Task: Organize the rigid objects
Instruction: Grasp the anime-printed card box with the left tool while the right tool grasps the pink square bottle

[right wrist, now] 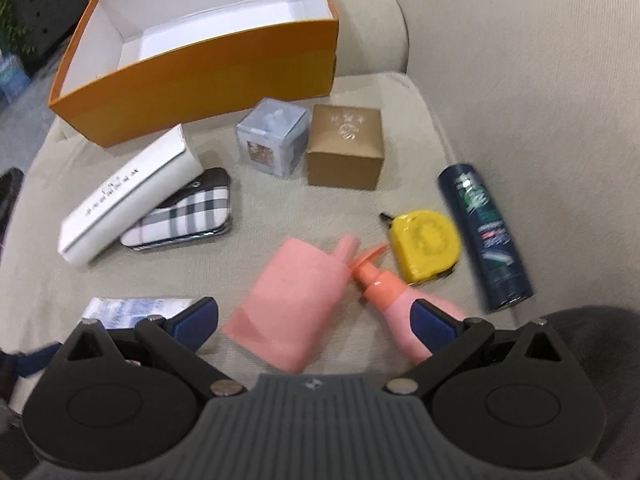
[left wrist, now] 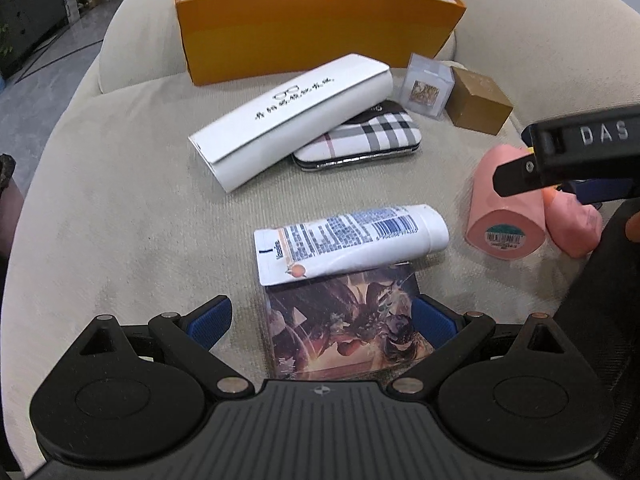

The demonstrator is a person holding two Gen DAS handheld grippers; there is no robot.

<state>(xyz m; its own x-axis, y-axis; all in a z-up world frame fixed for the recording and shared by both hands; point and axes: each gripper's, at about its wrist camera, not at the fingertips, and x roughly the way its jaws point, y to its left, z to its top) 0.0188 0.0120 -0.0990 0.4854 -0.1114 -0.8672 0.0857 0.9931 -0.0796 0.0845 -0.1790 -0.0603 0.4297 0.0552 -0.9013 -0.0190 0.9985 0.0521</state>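
The left gripper is held spread around a picture card near the orange box; the right gripper is spread over the pink bottle.

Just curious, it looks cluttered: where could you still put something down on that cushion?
Bare cushion lies left of the white case and white tube. The orange box is empty too. It's crowded around the pink bottles and yellow tape measure.

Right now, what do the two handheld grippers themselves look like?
Both match: the left gripper and right gripper have black linkage arms with silver pivot pins, blue finger pads, round black side housings and a ribbed grey centre plate. Seen from the left wrist camera, the right gripper's body reads "DAS".
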